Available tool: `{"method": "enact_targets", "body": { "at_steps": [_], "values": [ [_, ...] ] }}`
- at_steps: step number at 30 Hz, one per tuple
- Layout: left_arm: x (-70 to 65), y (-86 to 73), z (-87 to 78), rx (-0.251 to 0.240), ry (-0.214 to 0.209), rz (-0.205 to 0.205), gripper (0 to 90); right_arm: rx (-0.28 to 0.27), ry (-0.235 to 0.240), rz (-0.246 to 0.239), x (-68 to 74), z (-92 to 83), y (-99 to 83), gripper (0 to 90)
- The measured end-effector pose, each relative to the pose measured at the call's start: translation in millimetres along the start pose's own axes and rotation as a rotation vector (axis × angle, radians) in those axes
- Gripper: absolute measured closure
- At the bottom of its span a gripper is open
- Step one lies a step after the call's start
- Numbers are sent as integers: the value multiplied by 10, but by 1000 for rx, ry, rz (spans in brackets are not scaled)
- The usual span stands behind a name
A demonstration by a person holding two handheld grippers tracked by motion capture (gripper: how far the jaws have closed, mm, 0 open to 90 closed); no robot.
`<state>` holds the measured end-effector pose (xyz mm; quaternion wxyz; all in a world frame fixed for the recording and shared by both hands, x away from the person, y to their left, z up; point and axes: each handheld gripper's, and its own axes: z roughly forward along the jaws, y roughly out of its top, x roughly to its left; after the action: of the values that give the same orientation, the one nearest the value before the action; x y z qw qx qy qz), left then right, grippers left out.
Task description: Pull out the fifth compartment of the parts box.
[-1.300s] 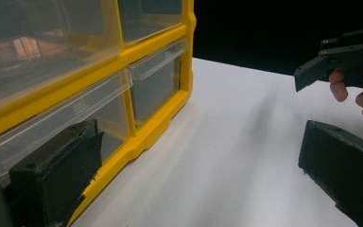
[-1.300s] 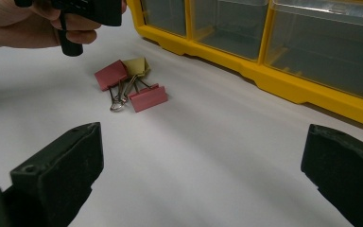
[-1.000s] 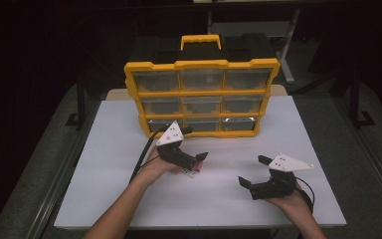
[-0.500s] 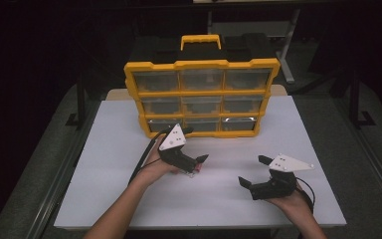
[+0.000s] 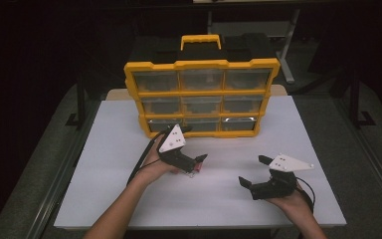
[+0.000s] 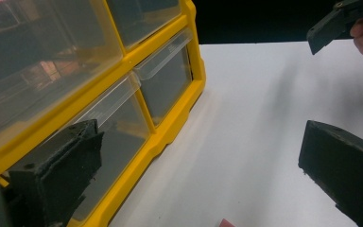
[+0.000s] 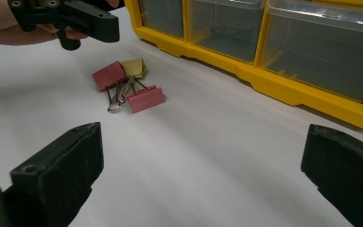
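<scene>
High view: the left gripper (image 5: 195,163), jaws spread, is being held just above the binder clips (image 5: 194,172) on the white table (image 5: 104,149), in front of the yellow drawer organizer (image 5: 202,97); the right gripper (image 5: 255,172), also released, is being held well to the right. Left gripper view: the organizer's clear drawers (image 6: 165,75) are being faced by parted, empty jaws. Right gripper view: two pink clips and one gold clip (image 7: 127,85) are being seen lying touching, beneath the left gripper (image 7: 82,21), between wide-open jaws.

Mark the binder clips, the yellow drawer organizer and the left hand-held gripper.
binder clips (image 7: 128,87): right gripper view, on the yellow clip's wire handles.
yellow drawer organizer (image 5: 202,63): high view, top frame edge.
left hand-held gripper (image 5: 195,163): high view, between its open jaws.
</scene>
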<state>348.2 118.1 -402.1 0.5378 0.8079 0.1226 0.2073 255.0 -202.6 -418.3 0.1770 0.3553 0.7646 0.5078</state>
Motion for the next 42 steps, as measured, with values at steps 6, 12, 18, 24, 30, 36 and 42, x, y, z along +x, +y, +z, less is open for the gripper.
{"method": "enact_targets", "body": {
  "at_steps": [6,12,18,24,30,36,42],
  "values": [
    [-13,1,5,7,9,20,0,6,2,5,9,1,-2,0],
    [-31,-2,15,12,17,51,0,6,2,5,8,0,-3,0],
    [-47,7,14,9,29,79,0,5,0,1,9,-3,-1,0],
    [-56,17,6,17,44,110,0,7,1,-1,12,-8,1,0],
    [-62,34,-4,23,57,148,0,5,0,-1,13,-8,1,0],
    [-66,46,-16,30,73,187,0,8,0,-5,14,-6,2,0],
    [-72,48,-21,37,88,221,0,9,2,-6,15,-3,0,0]
  ]
}}
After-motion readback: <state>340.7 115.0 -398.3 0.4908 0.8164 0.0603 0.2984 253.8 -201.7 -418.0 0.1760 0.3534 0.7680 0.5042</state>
